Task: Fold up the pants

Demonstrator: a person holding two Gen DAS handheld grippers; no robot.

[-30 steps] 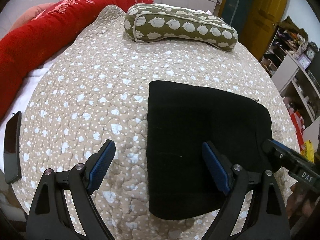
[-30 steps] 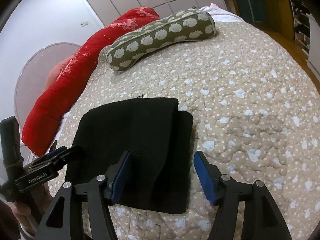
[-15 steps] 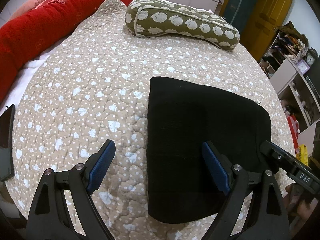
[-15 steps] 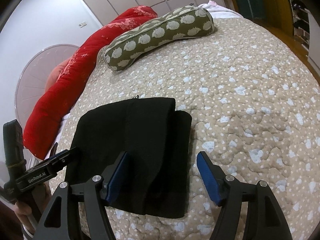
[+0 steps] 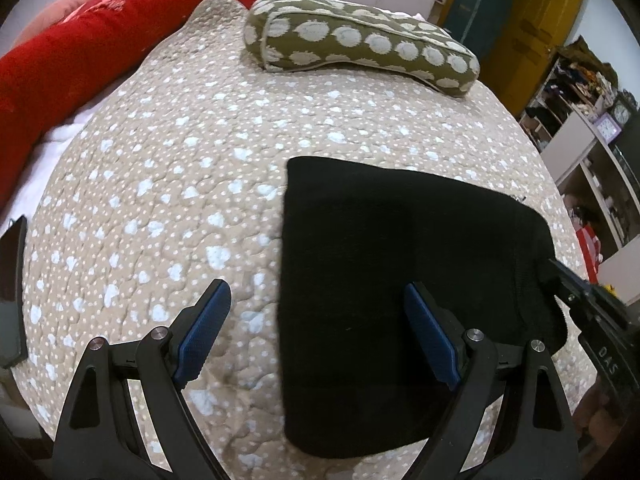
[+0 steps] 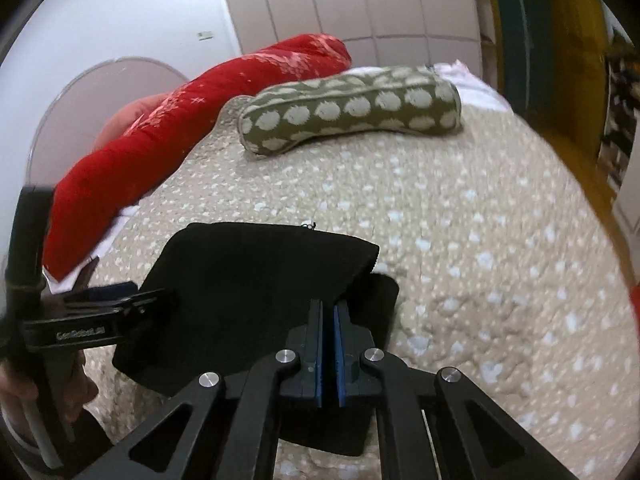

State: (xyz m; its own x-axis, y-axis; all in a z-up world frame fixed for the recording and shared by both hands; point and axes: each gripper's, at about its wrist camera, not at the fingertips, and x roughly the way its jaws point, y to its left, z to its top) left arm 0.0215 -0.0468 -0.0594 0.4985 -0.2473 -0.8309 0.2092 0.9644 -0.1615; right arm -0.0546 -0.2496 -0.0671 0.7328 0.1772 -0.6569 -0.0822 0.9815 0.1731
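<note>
Even indoor light; right view motion-blurred, fisheye-warped edges.

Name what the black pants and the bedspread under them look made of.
Black pants: soft matte knit, likely cotton or fleece; faint ribbing, no sheen. Bedspread: quilted beige fabric with pale printed spots; puckered stitch lines suggest padding, probably cotton.

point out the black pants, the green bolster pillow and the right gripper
black pants [image 5: 380,240]: left wrist view, flat middle of the folded cloth.
green bolster pillow [image 5: 360,46]: left wrist view, middle of its spotted top.
right gripper [image 6: 328,308]: right wrist view, between the blue pads, closed on the pants' raised edge.
</note>
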